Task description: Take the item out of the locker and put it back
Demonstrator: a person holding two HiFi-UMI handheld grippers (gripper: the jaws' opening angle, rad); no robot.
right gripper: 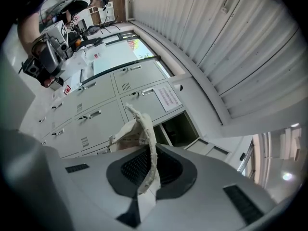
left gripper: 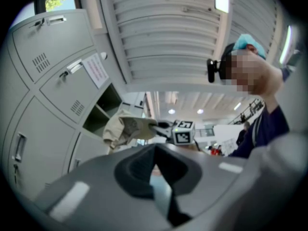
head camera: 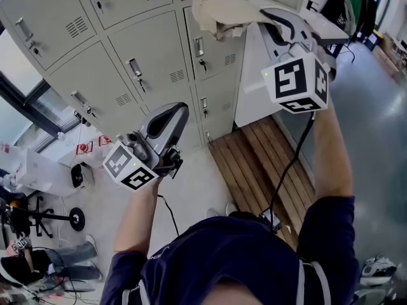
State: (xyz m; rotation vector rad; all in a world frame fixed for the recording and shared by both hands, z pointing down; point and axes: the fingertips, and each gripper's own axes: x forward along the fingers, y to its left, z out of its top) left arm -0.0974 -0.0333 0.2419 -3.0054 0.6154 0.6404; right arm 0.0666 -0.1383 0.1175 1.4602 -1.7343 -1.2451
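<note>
My right gripper point(head camera: 272, 16) is raised in front of the grey lockers point(head camera: 127, 56) and is shut on a beige cloth bag point(head camera: 221, 10), which droops leftward from its jaws. In the right gripper view the cloth point(right gripper: 140, 131) runs up out of the closed jaws of the right gripper point(right gripper: 147, 153), below an open locker compartment point(right gripper: 180, 128). The left gripper view shows the same bag point(left gripper: 126, 128) held out beside that open compartment point(left gripper: 107, 104). My left gripper point(head camera: 175, 112) hangs lower and to the left, jaws together with nothing in them point(left gripper: 155, 152).
The open locker's door point(head camera: 255, 84) juts out under my right arm. A wooden slatted bench point(head camera: 254, 164) runs along the floor below it. A cable point(head camera: 287, 170) trails from the right gripper. An office chair base point(head camera: 57, 218) and a seated person's legs lie at lower left.
</note>
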